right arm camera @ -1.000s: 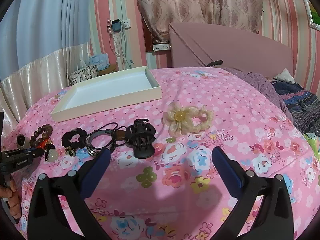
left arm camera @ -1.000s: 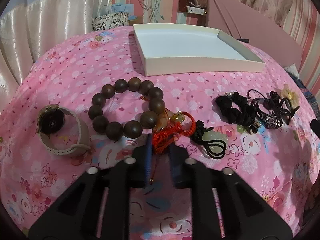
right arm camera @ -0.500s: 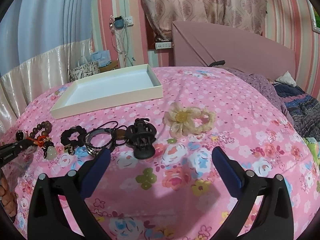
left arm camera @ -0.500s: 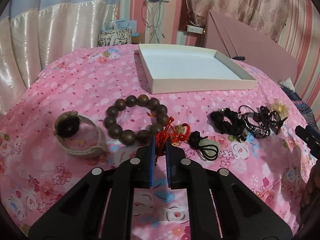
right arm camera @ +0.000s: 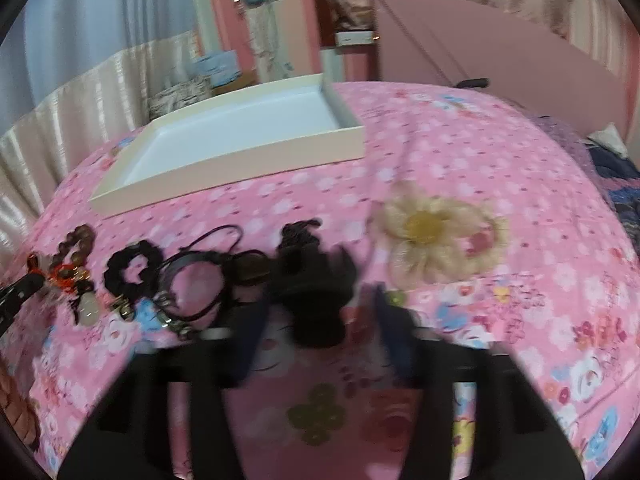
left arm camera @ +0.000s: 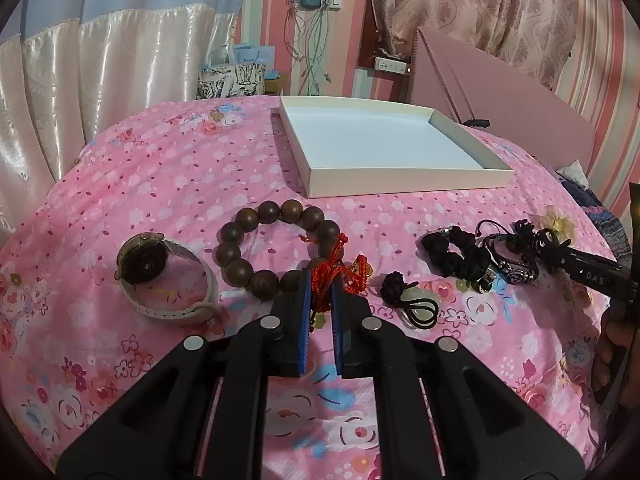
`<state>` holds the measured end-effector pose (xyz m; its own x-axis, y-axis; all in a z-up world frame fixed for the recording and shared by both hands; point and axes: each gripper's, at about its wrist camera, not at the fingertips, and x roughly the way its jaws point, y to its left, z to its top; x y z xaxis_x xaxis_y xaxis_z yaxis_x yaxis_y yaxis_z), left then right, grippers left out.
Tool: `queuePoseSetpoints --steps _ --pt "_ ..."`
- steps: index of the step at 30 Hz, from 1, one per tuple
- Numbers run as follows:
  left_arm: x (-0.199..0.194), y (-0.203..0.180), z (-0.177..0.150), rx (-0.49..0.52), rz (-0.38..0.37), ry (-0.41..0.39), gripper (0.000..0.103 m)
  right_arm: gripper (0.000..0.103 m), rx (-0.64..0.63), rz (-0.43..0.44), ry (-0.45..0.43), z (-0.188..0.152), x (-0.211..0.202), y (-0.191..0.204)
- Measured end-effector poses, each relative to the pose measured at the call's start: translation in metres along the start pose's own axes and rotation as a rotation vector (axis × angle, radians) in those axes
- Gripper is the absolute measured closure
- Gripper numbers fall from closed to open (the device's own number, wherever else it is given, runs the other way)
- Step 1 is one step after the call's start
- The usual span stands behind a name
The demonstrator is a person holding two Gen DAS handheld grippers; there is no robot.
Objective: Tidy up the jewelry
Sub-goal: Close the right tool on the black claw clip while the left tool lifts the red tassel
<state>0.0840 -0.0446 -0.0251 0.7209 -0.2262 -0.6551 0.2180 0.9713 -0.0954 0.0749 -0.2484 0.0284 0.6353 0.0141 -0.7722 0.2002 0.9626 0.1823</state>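
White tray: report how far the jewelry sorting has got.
Done: nothing; the white tray holds nothing. In hand: left gripper is shut on the red cord charm; right gripper is closing around the black hair claw. Left: watch, bead bracelet, scrunchie, flower tie.

On the bed [left arm camera: 168,168], the tray [left arm camera: 400,190] sits at the far side. Nearer, a row runs left to right: watch [left arm camera: 168,280], bead bracelet [left arm camera: 264,252], cord charm [left arm camera: 344,272], pendant [left arm camera: 412,304], scrunchie [left arm camera: 452,252], bangles [left arm camera: 512,264]. Further right lie the hair claw [right arm camera: 316,280] and then the flower tie [right arm camera: 436,236], rightmost.
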Motion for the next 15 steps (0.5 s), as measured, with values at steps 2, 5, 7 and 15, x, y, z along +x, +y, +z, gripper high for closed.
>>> queuePoseSetpoints --steps 2,5,7,15 --pt "-0.002 -0.001 0.000 0.001 -0.004 -0.001 0.096 0.073 -0.008 -0.001 -0.008 -0.001 -0.004 0.002" --pt "-0.007 -0.002 0.001 0.007 -0.008 -0.008 0.096 0.074 -0.003 0.011 -0.031 -0.002 -0.021 0.001" --pt "-0.009 -0.003 0.002 0.012 -0.010 -0.010 0.096 0.074 -0.007 0.013 -0.034 -0.002 -0.025 0.000" --pt "-0.025 -0.005 0.002 0.022 -0.012 -0.033 0.096 0.081 -0.002 0.030 -0.061 -0.003 -0.043 -0.002"
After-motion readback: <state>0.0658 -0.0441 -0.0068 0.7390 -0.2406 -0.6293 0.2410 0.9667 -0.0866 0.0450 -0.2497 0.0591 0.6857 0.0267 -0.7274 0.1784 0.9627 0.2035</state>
